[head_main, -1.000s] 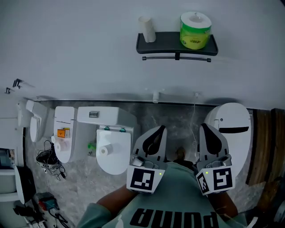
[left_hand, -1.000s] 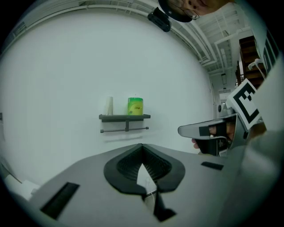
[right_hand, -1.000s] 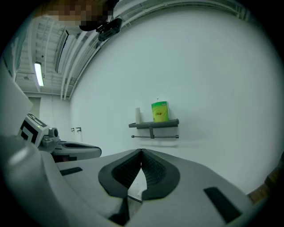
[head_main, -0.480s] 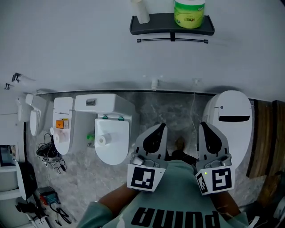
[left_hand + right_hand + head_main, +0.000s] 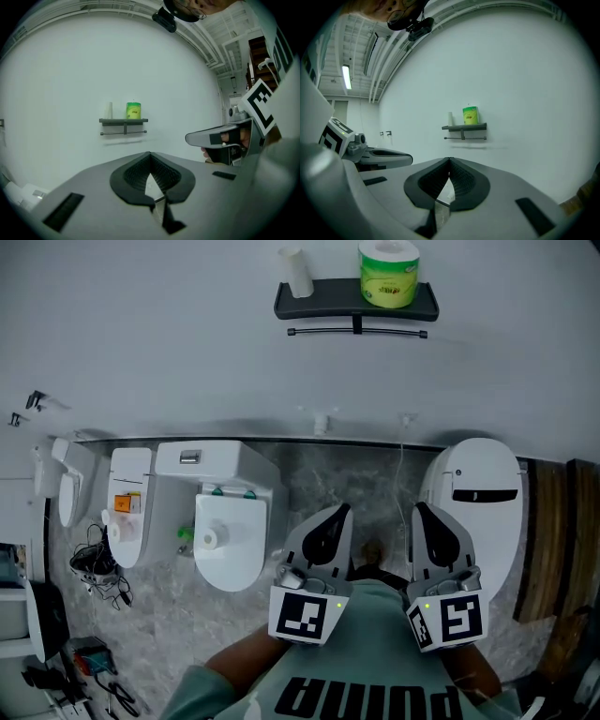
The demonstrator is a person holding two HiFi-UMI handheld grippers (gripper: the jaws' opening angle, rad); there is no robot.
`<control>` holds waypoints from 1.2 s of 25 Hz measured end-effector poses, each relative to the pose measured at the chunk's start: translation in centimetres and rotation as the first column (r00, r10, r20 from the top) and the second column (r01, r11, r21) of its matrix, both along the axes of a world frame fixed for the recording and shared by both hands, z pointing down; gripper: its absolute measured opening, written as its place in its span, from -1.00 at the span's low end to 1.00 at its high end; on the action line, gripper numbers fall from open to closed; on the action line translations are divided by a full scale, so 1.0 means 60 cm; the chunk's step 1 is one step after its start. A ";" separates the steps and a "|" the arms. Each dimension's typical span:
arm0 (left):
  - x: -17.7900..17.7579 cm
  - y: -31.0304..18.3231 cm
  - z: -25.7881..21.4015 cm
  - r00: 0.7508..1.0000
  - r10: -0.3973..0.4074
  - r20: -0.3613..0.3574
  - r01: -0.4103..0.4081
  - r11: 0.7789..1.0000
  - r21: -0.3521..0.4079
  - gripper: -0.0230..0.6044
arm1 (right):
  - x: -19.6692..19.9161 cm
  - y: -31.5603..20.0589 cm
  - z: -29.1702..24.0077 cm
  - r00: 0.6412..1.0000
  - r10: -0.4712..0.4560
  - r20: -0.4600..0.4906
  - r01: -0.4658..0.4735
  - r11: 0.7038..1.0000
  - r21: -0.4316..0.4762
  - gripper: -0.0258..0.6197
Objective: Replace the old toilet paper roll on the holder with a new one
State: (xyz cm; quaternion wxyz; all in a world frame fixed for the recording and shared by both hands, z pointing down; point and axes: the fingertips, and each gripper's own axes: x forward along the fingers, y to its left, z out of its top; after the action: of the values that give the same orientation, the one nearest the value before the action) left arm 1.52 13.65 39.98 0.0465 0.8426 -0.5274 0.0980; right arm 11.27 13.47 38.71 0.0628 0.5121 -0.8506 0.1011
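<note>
A dark wall shelf (image 5: 328,302) with a thin holder bar (image 5: 356,332) under it hangs high on the white wall. On it stand a bare white cardboard tube (image 5: 298,273) at the left and a full roll in a green wrapper (image 5: 388,273) at the right. Both gripper views show them far ahead: the tube (image 5: 109,110) (image 5: 450,118) and the wrapped roll (image 5: 133,110) (image 5: 470,115). My left gripper (image 5: 336,514) (image 5: 150,157) and right gripper (image 5: 422,512) (image 5: 449,161) are side by side near my body, well short of the shelf. Both are shut and hold nothing.
A white toilet (image 5: 228,521) with a small paper roll (image 5: 208,538) on its lid stands on the marble floor at lower left. A rounded white bin (image 5: 478,502) is at the right, a wooden panel (image 5: 562,540) beyond it. Cables (image 5: 94,568) lie at far left.
The shelf has shifted up in the head view and the floor items have slid left. Both grippers stay shut, side by side, a little nearer the wall.
</note>
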 end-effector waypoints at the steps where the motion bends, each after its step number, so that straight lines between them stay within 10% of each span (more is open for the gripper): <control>1: 0.000 0.000 -0.003 1.000 0.001 0.003 -0.001 1.000 0.004 -0.92 | -0.001 0.000 -0.003 1.000 -0.003 0.000 0.003 1.000 0.004 -0.89; 30: -0.018 -0.071 -0.018 0.999 0.026 -0.022 -0.026 1.000 0.013 -0.92 | -0.019 -0.069 -0.019 1.000 0.019 -0.006 -0.019 1.000 0.009 -0.88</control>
State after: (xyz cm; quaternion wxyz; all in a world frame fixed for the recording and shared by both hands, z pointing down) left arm 0.42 9.37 38.88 0.0455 0.8508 -0.5164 0.0861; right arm 10.11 9.34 37.58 0.0621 0.5205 -0.8461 0.0966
